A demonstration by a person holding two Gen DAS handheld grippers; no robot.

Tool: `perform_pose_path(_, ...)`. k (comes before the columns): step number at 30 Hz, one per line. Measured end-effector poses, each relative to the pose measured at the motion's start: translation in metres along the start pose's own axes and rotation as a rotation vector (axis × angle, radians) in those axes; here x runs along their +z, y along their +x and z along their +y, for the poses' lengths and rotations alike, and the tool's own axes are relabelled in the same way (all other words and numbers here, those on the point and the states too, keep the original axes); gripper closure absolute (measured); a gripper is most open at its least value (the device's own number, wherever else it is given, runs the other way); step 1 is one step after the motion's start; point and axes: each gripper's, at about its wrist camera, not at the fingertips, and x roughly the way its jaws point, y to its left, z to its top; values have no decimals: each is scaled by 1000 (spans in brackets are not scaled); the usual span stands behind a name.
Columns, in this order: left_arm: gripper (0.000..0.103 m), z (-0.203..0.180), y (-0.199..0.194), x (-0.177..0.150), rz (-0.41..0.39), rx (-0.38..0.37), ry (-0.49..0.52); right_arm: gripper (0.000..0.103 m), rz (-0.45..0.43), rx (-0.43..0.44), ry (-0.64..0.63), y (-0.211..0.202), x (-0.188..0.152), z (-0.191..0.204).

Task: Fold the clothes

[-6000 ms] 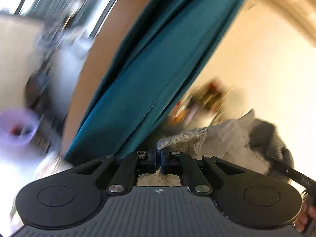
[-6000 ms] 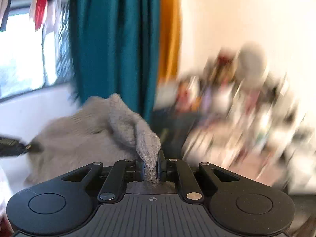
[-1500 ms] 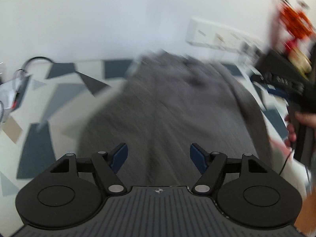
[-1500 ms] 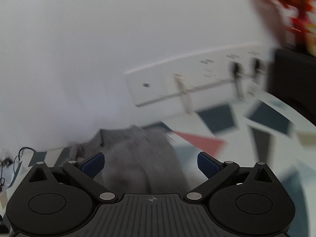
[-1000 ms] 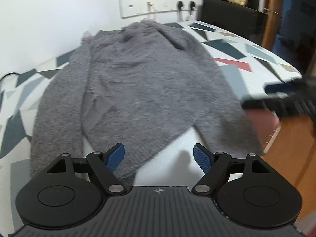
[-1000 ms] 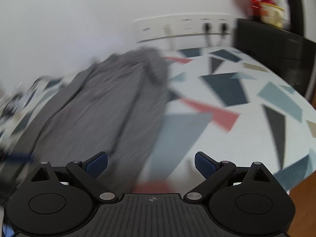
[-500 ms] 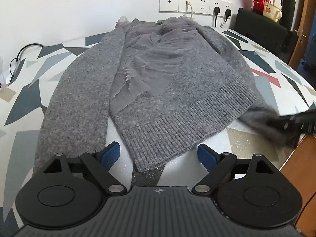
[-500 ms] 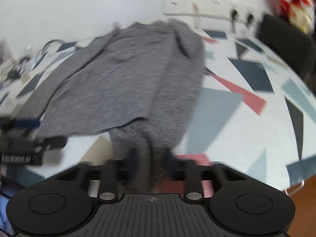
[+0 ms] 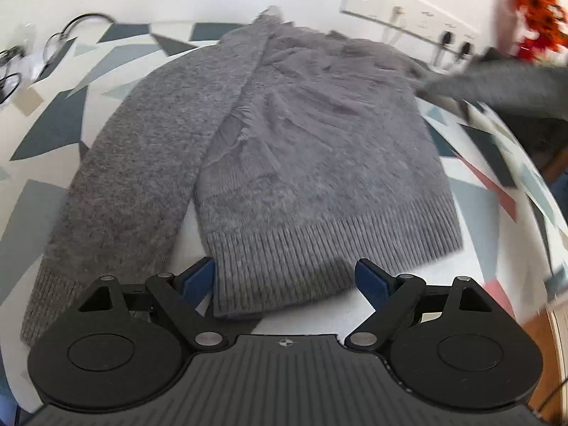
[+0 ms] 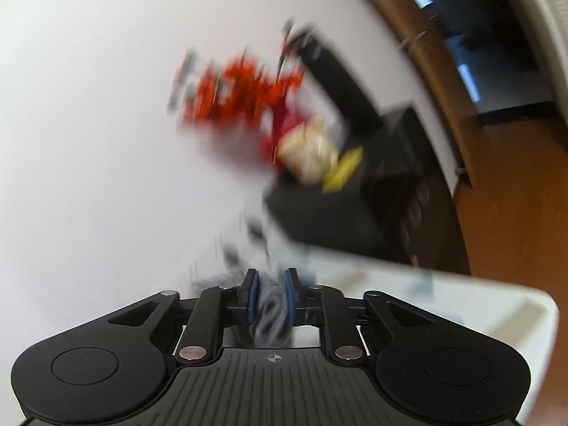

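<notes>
A grey knit sweater [image 9: 312,149] lies flat on the patterned table [image 9: 53,131], ribbed hem toward me. Its left sleeve [image 9: 124,184] lies straight along the body. My left gripper [image 9: 285,278] is open and empty, its jaws wide apart just above the hem. The right sleeve [image 9: 497,85] is lifted off the table and stretched out to the right, blurred. My right gripper [image 10: 270,300] is shut on that sleeve's grey knit [image 10: 269,316], seen between its blue pads in the blurred right wrist view.
A white socket strip [image 9: 408,10] with plugs is on the wall behind the table. Red-orange flowers [image 9: 539,7] and a black box [image 10: 337,206] stand at the right end. Cables [image 9: 21,60] lie at the far left. The table's right edge drops to a wooden floor [image 10: 497,220].
My right gripper, closed on the right sleeve at the table's edge, has lifted it up and out to the right. My left gripper moved in closer above the hem, still open.
</notes>
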Motion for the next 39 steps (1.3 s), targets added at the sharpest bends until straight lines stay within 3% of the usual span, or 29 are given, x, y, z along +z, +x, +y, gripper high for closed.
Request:
perform_pose_path(3, 14, -2, 7, 9, 20, 42, -64, 95, -28, 14, 14, 26, 22, -8)
perform_pose_path(6, 13, -5, 11, 14, 28, 79, -118, 95, 69, 39, -77, 63, 23, -9)
perform_pose_path(10, 12, -16, 16, 15, 35, 149, -122, 95, 250, 110, -203, 117, -9, 0)
perform_pose_path(17, 12, -26, 18, 13, 46, 235, -161, 95, 408, 256, -376, 208, -67, 93)
perform_pose_path(21, 10, -27, 16, 12, 52, 263, -210, 94, 533, 469, -487, 237, -108, 173)
perform_pose_path(23, 7, -26, 16, 11, 58, 269, -230, 77, 594, 479, -507, 244, -126, 188)
perform_pose_path(24, 7, -26, 16, 11, 62, 270, -237, 48, 624, 484, -517, 248, -135, 196)
perform_pose_path(25, 6, -26, 15, 11, 62, 269, -235, 27, 655, 489, -527, 251, -144, 204)
perform_pose_path(27, 6, -26, 15, 10, 63, 267, -230, 27, 703, 497, -552, 256, -160, 209)
perform_pose_path(32, 4, -27, 13, 7, 64, 262, -219, 27, 858, 483, -500, 246, -171, 135)
perform_pose_path(34, 5, -27, 12, 6, 65, 260, -215, 27, 932, 501, -552, 231, -186, 107)
perform_pose_path(36, 17, -27, 11, 5, 63, 258, -210, 28, 975, 520, -615, 206, -200, 84)
perform_pose_path(37, 40, -27, 7, 5, 30, 250, -203, 28, 989, 528, -641, 189, -205, 77)
perform_pose_path(38, 71, -27, 5, 5, 9, 237, -191, 28, 1002, 537, -668, 172, -210, 69)
perform_pose_path(39, 78, -25, 4, 6, 4, 216, -186, 28, 1020, 555, -703, 156, -215, 63)
